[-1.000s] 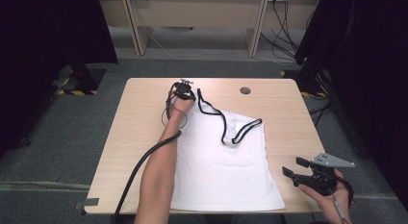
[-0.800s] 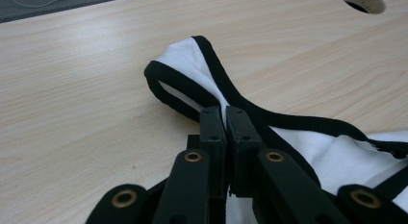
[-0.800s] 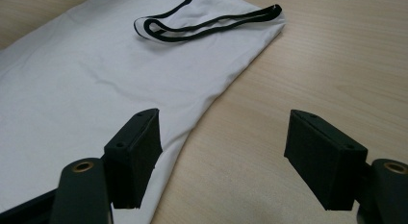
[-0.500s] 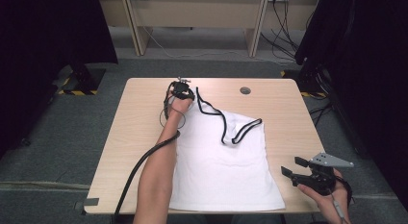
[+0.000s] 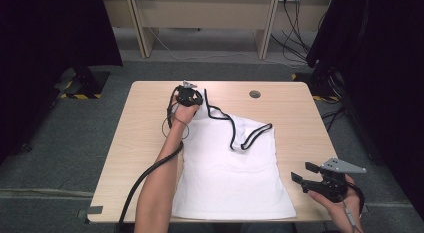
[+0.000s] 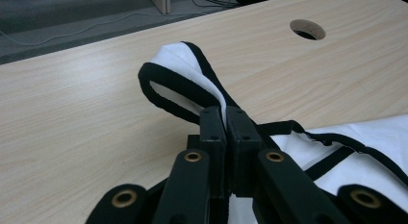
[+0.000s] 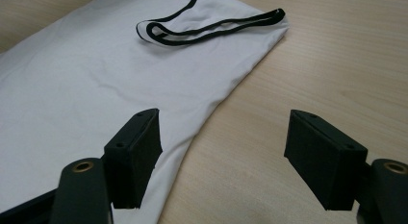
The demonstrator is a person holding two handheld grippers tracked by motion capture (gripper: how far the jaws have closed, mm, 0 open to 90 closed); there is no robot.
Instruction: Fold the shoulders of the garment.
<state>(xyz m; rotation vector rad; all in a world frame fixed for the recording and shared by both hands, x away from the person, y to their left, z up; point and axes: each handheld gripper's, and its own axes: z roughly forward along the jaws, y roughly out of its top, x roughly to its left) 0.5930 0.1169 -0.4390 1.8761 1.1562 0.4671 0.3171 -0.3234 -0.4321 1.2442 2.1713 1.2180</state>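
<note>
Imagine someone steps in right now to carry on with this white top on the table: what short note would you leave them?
Left gripper: shut on the shoulder strap, pinched and lifted a little above the table, at the far edge of the top.
Right gripper: open and holding nothing, poised over the near right side, one jaw above the cloth's edge, the other above bare wood.
White tank top: lies mostly flat, hem toward the person; the other strap lies loose on the cloth.
Done: one strap gripped.
Left: probably take hold with the right gripper, then straighten or fold the top.
</note>
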